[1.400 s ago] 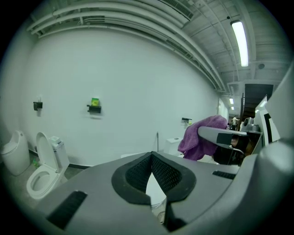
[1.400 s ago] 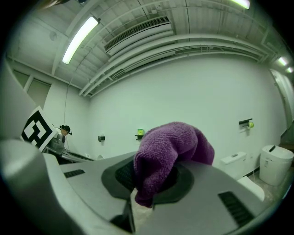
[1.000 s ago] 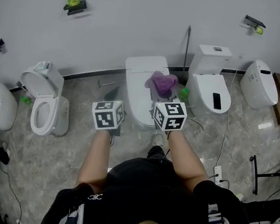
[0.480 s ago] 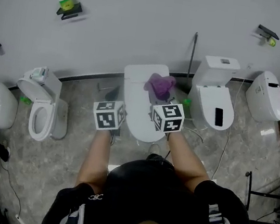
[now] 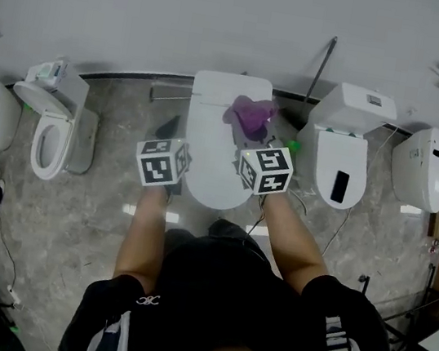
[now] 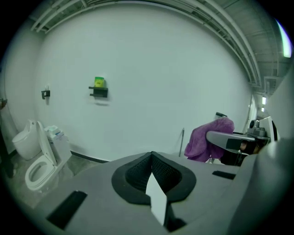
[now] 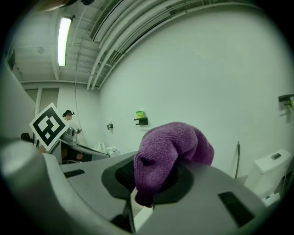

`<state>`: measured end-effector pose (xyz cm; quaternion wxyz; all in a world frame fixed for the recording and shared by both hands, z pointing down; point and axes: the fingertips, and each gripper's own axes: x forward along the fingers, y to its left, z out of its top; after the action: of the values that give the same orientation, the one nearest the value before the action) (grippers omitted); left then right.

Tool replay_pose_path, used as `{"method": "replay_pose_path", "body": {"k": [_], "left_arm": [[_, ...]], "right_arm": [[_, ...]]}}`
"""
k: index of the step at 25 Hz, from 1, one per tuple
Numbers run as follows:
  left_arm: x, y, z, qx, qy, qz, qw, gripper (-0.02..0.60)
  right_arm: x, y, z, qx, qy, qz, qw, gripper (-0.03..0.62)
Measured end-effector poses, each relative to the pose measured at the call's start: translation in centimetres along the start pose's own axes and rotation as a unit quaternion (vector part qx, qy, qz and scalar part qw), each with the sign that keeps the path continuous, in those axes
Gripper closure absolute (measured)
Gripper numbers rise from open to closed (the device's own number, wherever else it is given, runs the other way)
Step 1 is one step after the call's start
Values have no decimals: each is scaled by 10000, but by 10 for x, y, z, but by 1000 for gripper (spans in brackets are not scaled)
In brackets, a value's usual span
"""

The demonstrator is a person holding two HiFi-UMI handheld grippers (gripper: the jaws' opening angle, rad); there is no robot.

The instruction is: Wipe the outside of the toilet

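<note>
Head view: standing over the toilet (image 5: pixel 214 128), lid down, its long axis running straight away toward the wall, rounded front edge nearest. Holding the right gripper (image 5: pixel 256 150) above the lid's right edge, the cloth (image 5: pixel 249 116) bunching just ahead of it over the far right part of the lid. Hovering the left gripper (image 5: pixel 163 153) beside the toilet's left edge, near the front.

Left gripper view: pointing the left gripper (image 6: pixel 154 183) at the wall, jaws pressing together on nothing; catching the cloth (image 6: pixel 209 140) off to the right.

Right gripper view: clamping the right gripper (image 7: pixel 147 193) on the cloth (image 7: pixel 170 147), a lump sticking up and forward. Likely needing to carry it down and outward, the toilet's right flank lying below the jaws and nearest this arm.
</note>
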<state>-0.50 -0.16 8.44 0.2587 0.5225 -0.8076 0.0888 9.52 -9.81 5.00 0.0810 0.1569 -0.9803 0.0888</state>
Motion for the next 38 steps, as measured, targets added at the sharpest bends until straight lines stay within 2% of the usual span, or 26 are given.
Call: {"method": "replay_pose_path", "body": {"k": [6, 8, 11, 19, 25, 29, 33, 38], "left_arm": [[37, 29, -41, -420, 351, 158, 9984, 584], [53, 39, -55, -508, 484, 132, 9974, 584], [79, 54, -71, -396, 724, 42, 9966, 584], [154, 118, -76, -429, 1064, -452, 9924, 584], [221, 163, -89, -307, 1295, -739, 9883, 584], [267, 193, -103, -213, 1425, -841, 9860, 584], [307, 219, -120, -293, 1492, -930, 9840, 584], [334, 245, -141, -363, 1602, -923, 9821, 584]], "right_arm": [[51, -16, -42, 41, 464, 148, 9988, 533], [71, -15, -50, 85, 448, 248, 9987, 533], [103, -7, -57, 227, 308, 532, 9979, 533], [214, 0, -114, -127, 996, 726, 9923, 534], [300, -22, -175, -584, 1677, 689, 9817, 533], [353, -37, -220, -601, 2018, 704, 9751, 533], [396, -49, -270, -771, 2378, 831, 9647, 533], [438, -72, -323, -786, 2816, 717, 9536, 533]]}}
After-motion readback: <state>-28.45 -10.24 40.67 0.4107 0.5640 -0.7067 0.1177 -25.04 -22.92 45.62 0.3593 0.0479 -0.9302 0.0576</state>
